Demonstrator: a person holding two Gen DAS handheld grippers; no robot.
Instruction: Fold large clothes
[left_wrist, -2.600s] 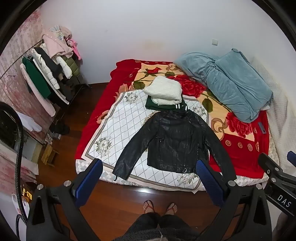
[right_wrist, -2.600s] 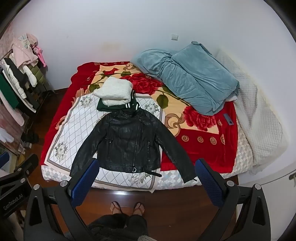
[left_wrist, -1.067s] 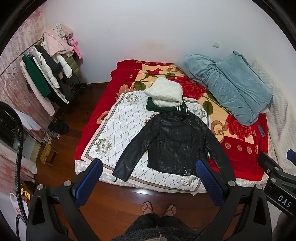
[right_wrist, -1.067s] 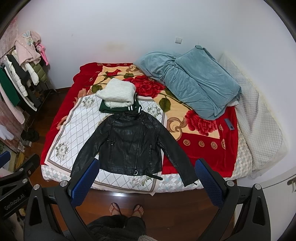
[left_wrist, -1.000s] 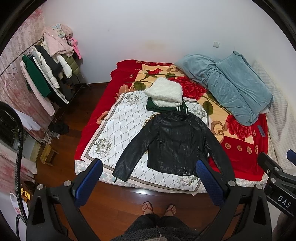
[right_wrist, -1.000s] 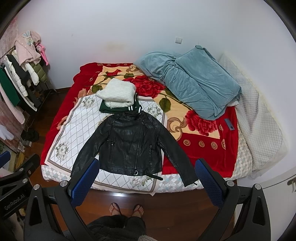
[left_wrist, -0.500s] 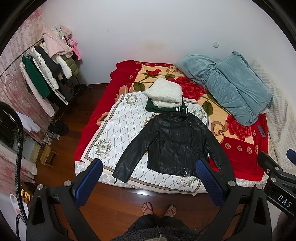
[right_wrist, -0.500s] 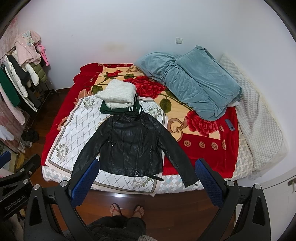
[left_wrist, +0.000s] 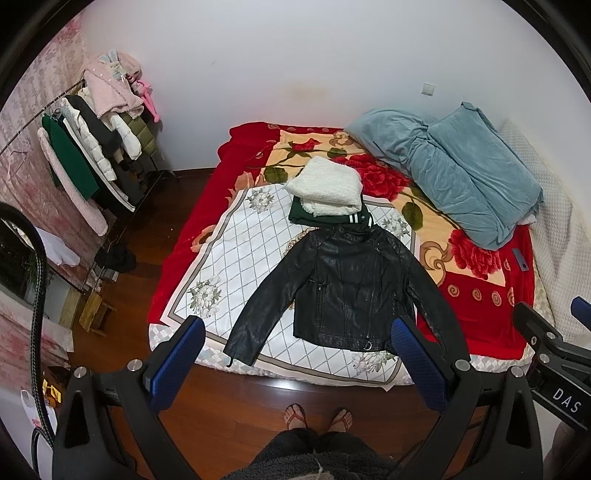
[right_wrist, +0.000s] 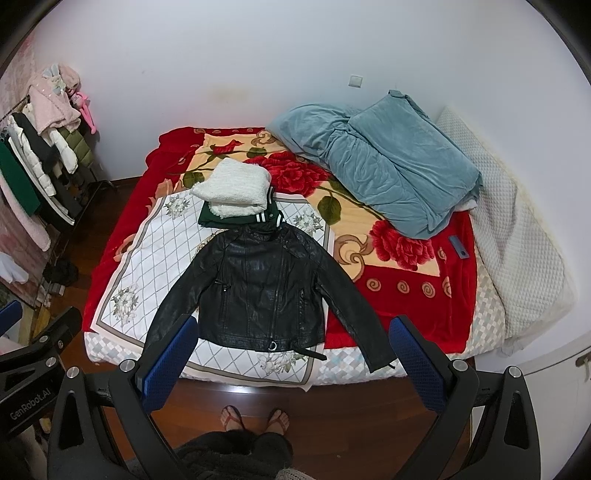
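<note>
— While both are held above the floor, how do they stand?
— Left hand-held gripper (left_wrist: 293, 354) and right hand-held gripper (right_wrist: 291, 354) are spread wide, holding nothing
— And the black jacket (left_wrist: 345, 290)?
— Flat on the bed (left_wrist: 487, 325), sleeves out, collar touching the folded clothes (left_wrist: 328, 197)

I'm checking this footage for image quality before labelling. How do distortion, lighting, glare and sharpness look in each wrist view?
Left wrist view: strong fisheye bending with black corners; even indoor light; the black leather jacket shows soft sheen, no blown glare; the clothes rack stays fairly sharp. Right wrist view: the same curvature bows the bed edge; the jacket and the blue blanket are sharp, no motion blur.
</note>
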